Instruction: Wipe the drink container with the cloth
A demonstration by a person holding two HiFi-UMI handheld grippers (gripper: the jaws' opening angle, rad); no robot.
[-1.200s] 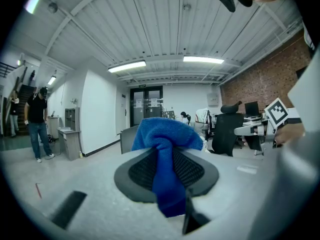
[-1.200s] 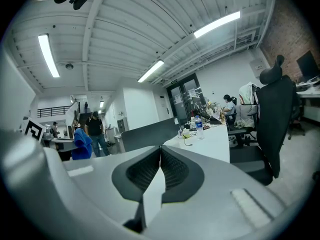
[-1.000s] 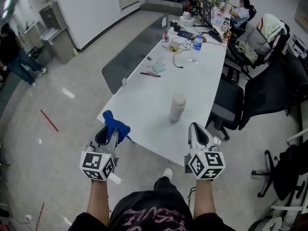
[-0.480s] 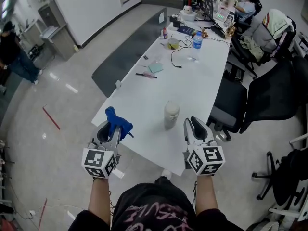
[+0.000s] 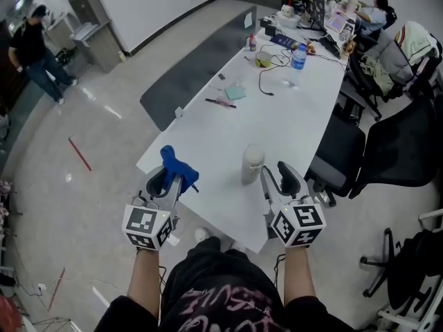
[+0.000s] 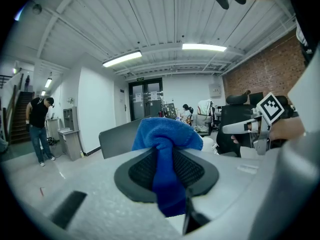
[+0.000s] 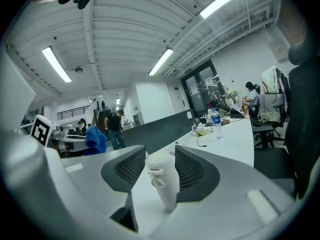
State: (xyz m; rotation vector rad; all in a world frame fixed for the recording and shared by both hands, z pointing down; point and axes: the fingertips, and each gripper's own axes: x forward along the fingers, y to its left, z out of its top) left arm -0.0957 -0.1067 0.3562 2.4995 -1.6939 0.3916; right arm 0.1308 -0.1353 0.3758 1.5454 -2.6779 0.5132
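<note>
A white drink container stands upright near the front edge of the long white table. My right gripper sits just behind and to the right of it, jaws opening. In the right gripper view the container shows in the gap of the right gripper, a little beyond the tips, and the pads are not touching it. My left gripper is shut on a blue cloth to the left of the container. The cloth bunches above the left gripper's pads.
Black office chairs line the table's right side. A water bottle, cables, a teal notebook and pens lie further up the table. A person stands on the floor at the far left, and another sits at the far end.
The right gripper's jaws have spread apart. The container has come closer to the right gripper. The left gripper keeps its hold on the cloth.
</note>
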